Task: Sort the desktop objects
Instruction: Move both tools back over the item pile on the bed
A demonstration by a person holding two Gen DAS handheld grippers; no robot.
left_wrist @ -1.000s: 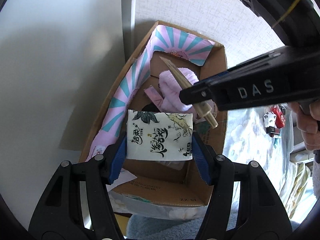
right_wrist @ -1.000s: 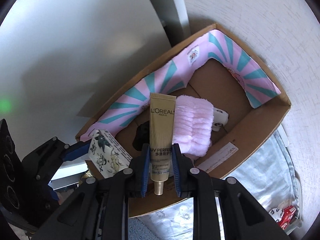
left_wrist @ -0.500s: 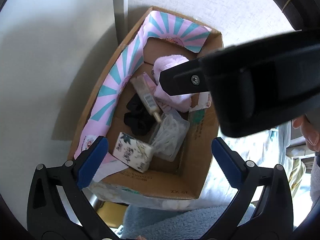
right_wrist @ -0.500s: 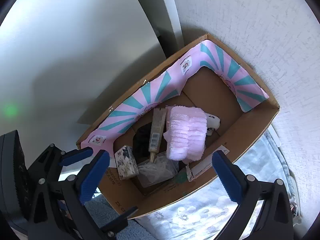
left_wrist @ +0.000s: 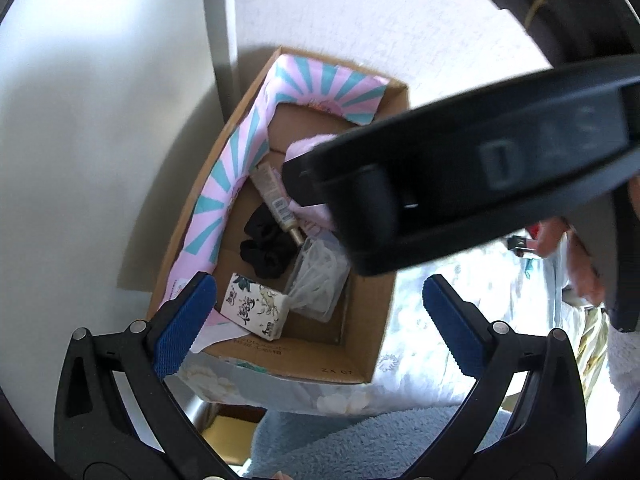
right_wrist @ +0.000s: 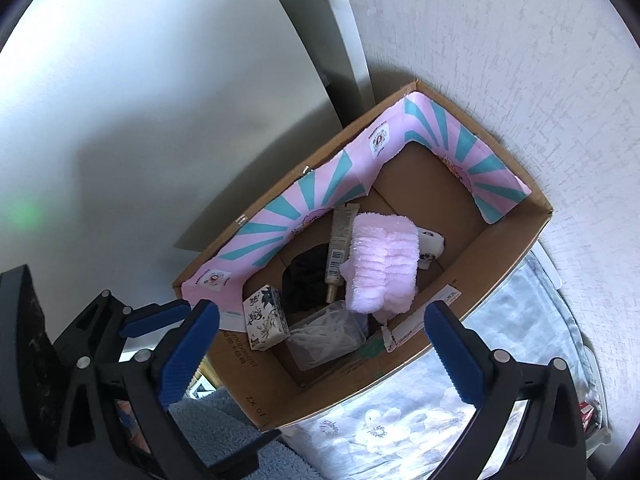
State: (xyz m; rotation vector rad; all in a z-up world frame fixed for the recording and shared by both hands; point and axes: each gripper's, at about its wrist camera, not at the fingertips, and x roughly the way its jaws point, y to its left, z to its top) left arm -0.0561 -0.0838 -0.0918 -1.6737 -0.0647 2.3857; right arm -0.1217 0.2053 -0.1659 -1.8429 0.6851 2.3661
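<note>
Cardboard box (right_wrist: pixel 508 240) against wall, on floral bedding.

Inside, largest first:
- Pink fluffy cloth (right_wrist: pixel 382 264): soft, light; pinch anywhere.
- Clear bag (right_wrist: pixel 326 336): slippery, crushable.
- Tissue pack (left_wrist: pixel 256 306): light, squashy; grip the flat sides.
- Cream tube (right_wrist: pixel 340 248): stiff; take mid-body.

Left hand-held gripper (left_wrist: pixel 320 322) and right hand-held gripper (right_wrist: pixel 320 354) both spread, empty.

Right view shows the cloth whole; in the left view the right tool's body hides most of it.

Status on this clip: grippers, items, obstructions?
Left hand-held gripper open, empty. Right hand-held gripper open, empty. White printed tissue pack and gold cream tube inside brown cardboard box. No obstruction.
</note>
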